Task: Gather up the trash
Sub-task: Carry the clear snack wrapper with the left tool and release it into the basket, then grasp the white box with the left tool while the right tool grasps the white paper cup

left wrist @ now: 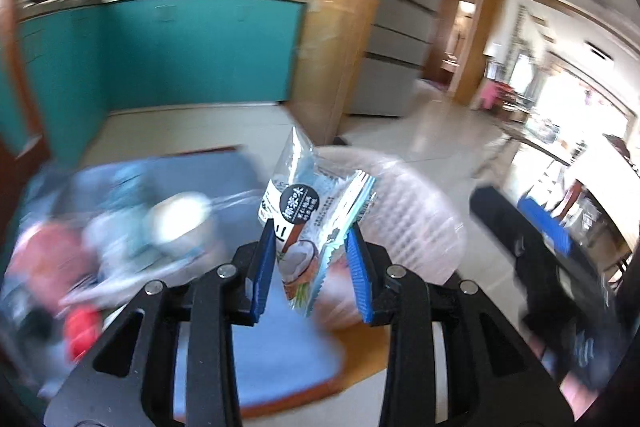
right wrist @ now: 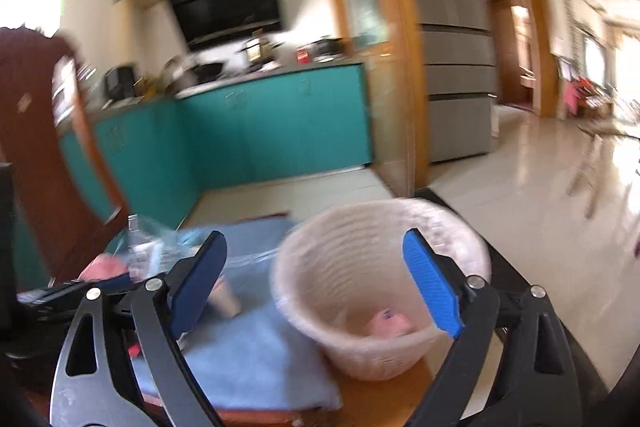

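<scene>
Crinkled plastic, printed with a halved coconut and a dark round label, makes up the snack wrapper (left wrist: 304, 223) that the left hand-held gripper (left wrist: 312, 267) carries; its blue pads (left wrist: 264, 267) stand a moderate way apart with the wrapper between them, and it appears pinched there, though how firmly is hard to say. In the left wrist view the wrapper hangs upright in front of the pale ribbed waste basket (left wrist: 404, 211), not yet inside it. The basket stands near the right edge of the worktop (right wrist: 384, 387), partly on a blue cloth (right wrist: 256, 347). The right hand-held gripper (right wrist: 312, 287) is spread wide and holds nothing, its pads framing the basket's rim without touching it. I judge the task to be partly done: something pinkish (right wrist: 388, 325) already lies at the bottom of the basket, which suggests at least one piece has gone in. Plenty seems left, since a blurred heap of clutter (left wrist: 120, 227) sits toward the left edge of the worktop, including clear plastic, a pink shape and something red, too smeared to name. The wrapper looks light, empty and torn open at the top, likely to flutter when let go.
</scene>
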`<state>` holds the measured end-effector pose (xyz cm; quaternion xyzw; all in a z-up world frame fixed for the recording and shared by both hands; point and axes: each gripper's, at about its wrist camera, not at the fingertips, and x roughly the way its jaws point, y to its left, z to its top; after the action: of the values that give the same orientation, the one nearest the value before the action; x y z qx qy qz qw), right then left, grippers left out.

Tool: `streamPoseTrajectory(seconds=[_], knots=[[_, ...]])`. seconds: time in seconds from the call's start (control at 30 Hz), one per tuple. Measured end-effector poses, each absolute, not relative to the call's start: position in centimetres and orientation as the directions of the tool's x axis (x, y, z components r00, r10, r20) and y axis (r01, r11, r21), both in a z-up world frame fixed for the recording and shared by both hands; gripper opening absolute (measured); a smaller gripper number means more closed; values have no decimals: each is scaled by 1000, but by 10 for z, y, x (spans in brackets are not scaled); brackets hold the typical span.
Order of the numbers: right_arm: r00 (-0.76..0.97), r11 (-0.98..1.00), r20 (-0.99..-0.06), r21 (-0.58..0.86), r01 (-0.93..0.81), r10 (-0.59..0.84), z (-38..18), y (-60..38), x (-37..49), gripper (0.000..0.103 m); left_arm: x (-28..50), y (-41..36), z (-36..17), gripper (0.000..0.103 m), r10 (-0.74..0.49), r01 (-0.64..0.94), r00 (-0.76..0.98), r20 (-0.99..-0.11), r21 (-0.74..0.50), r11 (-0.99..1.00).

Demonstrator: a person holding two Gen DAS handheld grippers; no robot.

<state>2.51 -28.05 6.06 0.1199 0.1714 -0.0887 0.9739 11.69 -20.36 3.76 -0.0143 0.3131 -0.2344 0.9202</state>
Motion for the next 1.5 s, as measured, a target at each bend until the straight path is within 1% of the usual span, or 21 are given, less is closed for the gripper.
streamPoseTrajectory(seconds=[0.07, 0.1, 0.17, 0.23, 0.27, 0.3, 0.33, 0.4, 0.47, 0.63, 0.7, 0.77, 0.87, 0.9, 1.1, 1.27, 1.33, 1.4, 1.43, 1.5], knots=[[920, 925, -357, 270, 268, -162, 60, -307, 24, 88, 140, -238, 33, 44, -456, 462, 678, -577, -148, 875], [917, 919, -361, 279, 280, -170, 59, -313, 25, 88, 151, -249, 27, 59, -444, 458, 686, -577, -131, 879], [919, 896, -346, 323, 304, -187, 58, -326, 20, 88, 161, -249, 18, 75, -399, 413, 704, -588, -118, 903], [917, 901, -359, 319, 295, -173, 57, -328, 22, 88, 160, -232, 12, 76, -400, 387, 700, -592, -156, 909], [915, 909, -372, 307, 282, -158, 54, -326, 25, 88, 156, -218, 11, 81, -404, 378, 701, -588, -174, 909], [913, 915, -379, 298, 273, -148, 52, -322, 27, 88, 151, -207, 12, 85, -392, 365, 710, -584, -171, 915], [911, 923, -390, 287, 257, -133, 51, -318, 29, 88, 139, -187, 13, 86, -363, 341, 732, -577, -150, 928], [909, 939, -406, 265, 218, -96, 48, -307, 34, 88, 119, -155, 18, 92, -312, 301, 761, -569, -117, 946], [905, 952, -421, 248, 178, -60, 46, -295, 38, 88, 95, -111, 23, 95, -254, 240, 789, -559, -99, 966], [872, 985, -487, 169, 45, 44, 35, -249, 49, 88, 61, -30, 19, 96, -137, 105, 812, -567, -89, 991], [858, 990, -507, 139, -9, 79, 30, -232, 49, 88, 55, -12, 8, 96, -118, 81, 792, -599, -87, 993], [845, 992, -525, 113, -49, 102, 25, -214, 48, 88, 57, -10, 0, 96, -138, 102, 766, -628, -94, 990], [837, 992, -533, 96, -81, 120, 24, -199, 47, 88, 61, -14, -13, 96, -118, 100, 742, -660, -66, 993], [836, 992, -535, 91, -89, 124, 23, -195, 46, 88, 63, -13, -16, 96, -122, 97, 734, -668, -75, 992], [826, 991, -549, 72, -109, 130, 20, -179, 48, 88, 62, -9, -16, 96, -153, 102, 732, -663, -116, 988], [818, 992, -561, 65, -112, 130, 17, -180, 49, 88, 74, -14, -20, 95, -151, 115, 732, -665, -98, 988], [819, 992, -560, 67, -111, 129, 17, -180, 49, 88, 83, -15, -24, 94, -155, 130, 733, -662, -87, 988], [818, 991, -560, 70, -113, 132, 16, -180, 50, 88, 96, -14, -31, 83, -162, 150, 725, -669, -77, 986], [816, 991, -562, 70, -114, 133, 16, -180, 50, 88, 102, -13, -34, 82, -160, 149, 719, -676, -74, 986], [813, 991, -566, 69, -117, 136, 15, -180, 51, 88, 113, -8, -42, 75, -160, 140, 703, -693, -86, 986]])
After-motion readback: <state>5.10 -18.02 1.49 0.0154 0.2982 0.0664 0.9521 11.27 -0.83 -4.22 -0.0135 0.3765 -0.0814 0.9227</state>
